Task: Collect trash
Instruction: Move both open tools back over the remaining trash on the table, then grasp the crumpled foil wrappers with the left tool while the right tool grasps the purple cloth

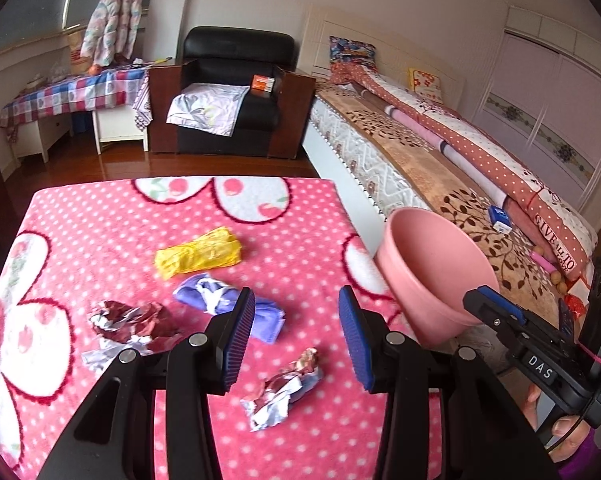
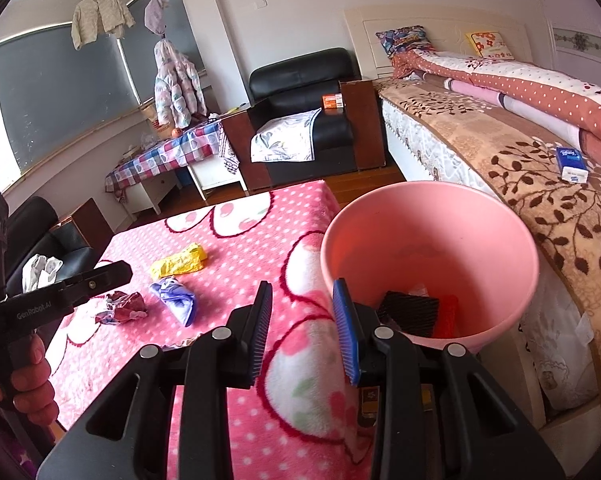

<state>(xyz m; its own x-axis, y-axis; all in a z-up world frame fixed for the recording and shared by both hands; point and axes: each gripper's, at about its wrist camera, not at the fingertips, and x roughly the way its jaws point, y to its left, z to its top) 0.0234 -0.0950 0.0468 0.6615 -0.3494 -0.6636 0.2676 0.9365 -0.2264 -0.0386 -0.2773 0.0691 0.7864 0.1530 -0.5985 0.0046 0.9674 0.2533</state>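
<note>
Crumpled wrappers (image 1: 282, 394) on blanket; left gripper (image 1: 296, 336) wide, empty; right gripper (image 2: 305, 332) wide astride pink bin (image 2: 428, 216) rim—may tip.

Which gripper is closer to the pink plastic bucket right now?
Right. The right gripper sits beside the pink plastic bucket, one finger against its outer wall. The left gripper hovers over the table's wrappers.

I see 4 crumpled wrappers on the pink blanket: yellow one (image 1: 198, 253) farthest, purple (image 1: 228, 304) nearer, dark red/silver (image 1: 130, 326) to the left, silver wad (image 1: 282, 390) nearest. Pink bin (image 2: 428, 256) at right edge, w/ black and red scraps inside.
</note>
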